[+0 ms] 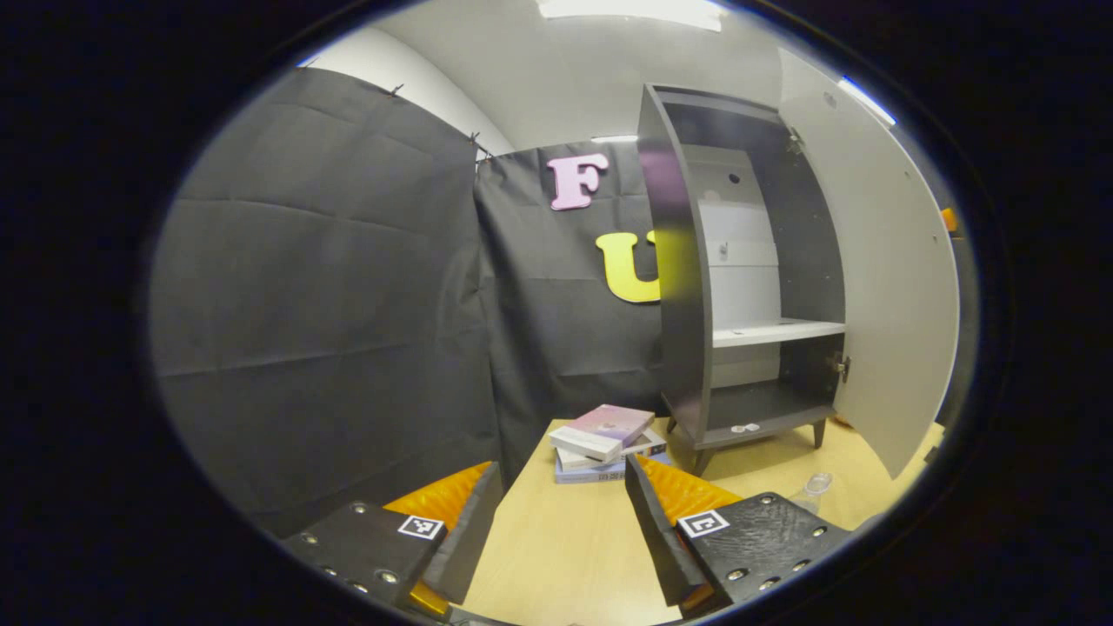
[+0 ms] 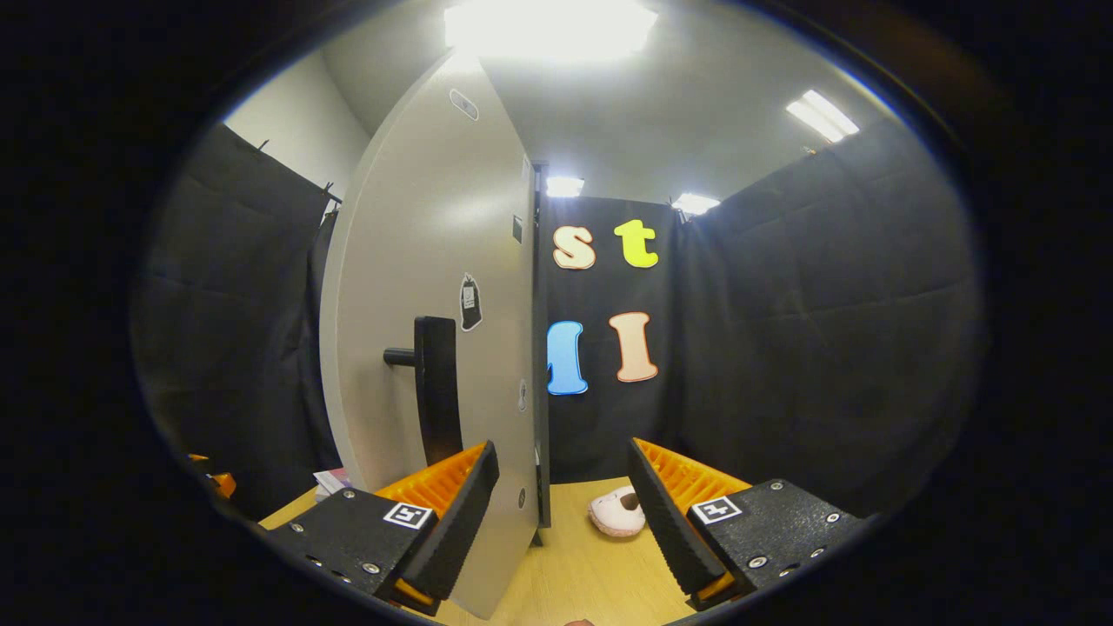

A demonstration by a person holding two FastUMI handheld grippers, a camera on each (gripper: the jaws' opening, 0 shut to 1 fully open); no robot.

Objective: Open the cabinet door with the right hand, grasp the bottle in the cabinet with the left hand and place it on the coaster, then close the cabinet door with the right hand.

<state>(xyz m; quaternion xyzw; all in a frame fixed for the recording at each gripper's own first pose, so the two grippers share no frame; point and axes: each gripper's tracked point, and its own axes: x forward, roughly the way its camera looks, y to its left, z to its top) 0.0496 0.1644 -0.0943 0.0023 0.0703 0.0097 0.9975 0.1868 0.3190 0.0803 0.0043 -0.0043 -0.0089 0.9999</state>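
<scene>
The dark grey cabinet [image 1: 687, 287] stands on the wooden table with its pale door [image 1: 887, 287] swung wide to the right. Its white shelf [image 1: 774, 332] is bare, and two small white bits [image 1: 745, 428] lie on its floor. The top of a clear bottle [image 1: 816, 487] pokes up on the table before the door, just past my left gripper [image 1: 563, 513], which is open and holds nothing. In the right gripper view the door [image 2: 426, 287] stands close ahead with its black handle [image 2: 436, 387]. My right gripper [image 2: 563, 509] is open, and the door's lower edge runs down between its fingers.
A stack of books [image 1: 604, 439] lies on the table [image 1: 556, 556] left of the cabinet's feet. A pinkish-white soft object [image 2: 617, 513] rests on the table beyond the door. Black cloth walls close in on all sides.
</scene>
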